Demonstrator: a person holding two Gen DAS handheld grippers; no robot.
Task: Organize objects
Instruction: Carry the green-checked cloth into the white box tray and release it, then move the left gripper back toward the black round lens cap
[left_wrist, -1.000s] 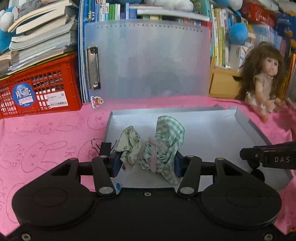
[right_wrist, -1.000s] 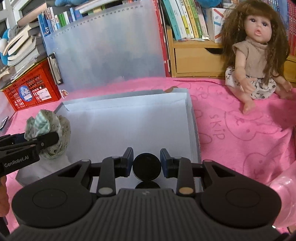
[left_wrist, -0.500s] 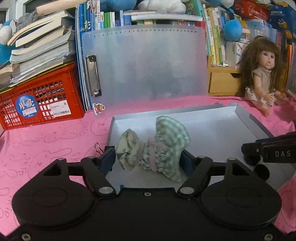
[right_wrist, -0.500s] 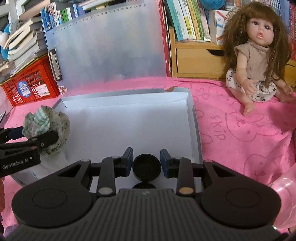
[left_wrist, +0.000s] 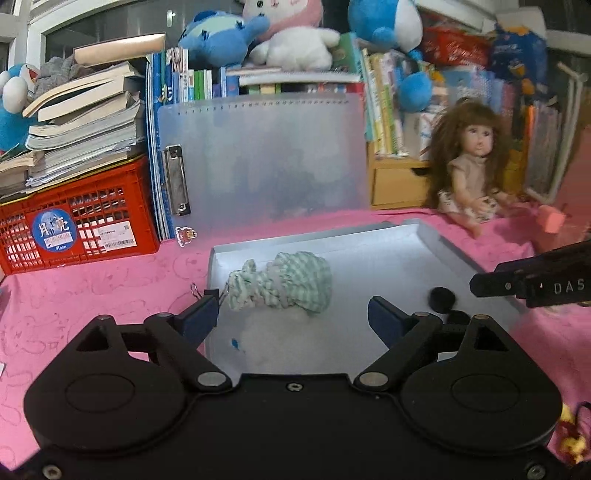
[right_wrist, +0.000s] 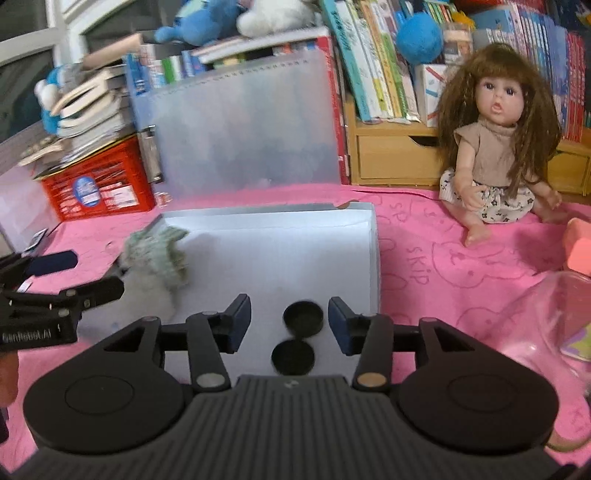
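Left gripper (left_wrist: 293, 315) spread behind the cloth bundle (left_wrist: 284, 285); right gripper (right_wrist: 289, 325) spread (two black caps (right_wrist: 303, 318) between).

Dim, soft indoor light with faint shadows. Fisheye bends the edges and darkens the corners. In the right view the cloth (right_wrist: 157, 254) is motion-blurred.

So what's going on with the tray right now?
Both hand-held grippers are open over the grey tray. The left hand-held gripper sits just short of the green checked cloth bundle, which lies in the tray untouched. The right hand-held gripper brackets a black round cap without gripping it; a second black disc lies nearer it.
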